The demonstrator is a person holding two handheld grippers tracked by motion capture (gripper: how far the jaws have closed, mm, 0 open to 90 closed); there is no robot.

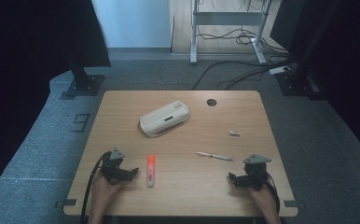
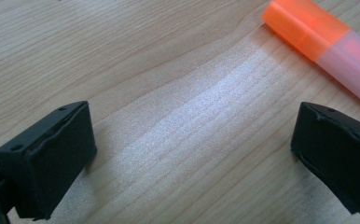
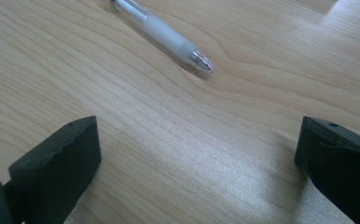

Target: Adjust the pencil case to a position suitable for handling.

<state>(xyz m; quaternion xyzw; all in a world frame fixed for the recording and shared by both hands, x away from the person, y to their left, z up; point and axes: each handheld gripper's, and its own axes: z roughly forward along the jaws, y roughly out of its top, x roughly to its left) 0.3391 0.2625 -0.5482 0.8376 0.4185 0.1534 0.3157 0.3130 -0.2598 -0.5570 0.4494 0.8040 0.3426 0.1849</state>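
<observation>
1. Both my hands sit low at the near edge of the table point(image 1: 122, 100). My left gripper point(image 1: 132, 172) is by the near-left corner, my right gripper point(image 1: 232, 178) by the near-right one; both have jaws spread wide, holding nothing.
2. The highlighter point(image 1: 150, 171) is just beside my left gripper, long axis running near-to-far, orange cap point(image 2: 304, 25) toward the far edge. In the left gripper view it's cut off.
3. The pen point(image 1: 214, 156) lies crosswise ahead of my right gripper, partly cut off in the right gripper view.
4. Mid-table there's a cream pouch point(image 1: 164, 118) and, nearer the right edge, a tiny object point(image 1: 234, 133) I can't identify.
</observation>
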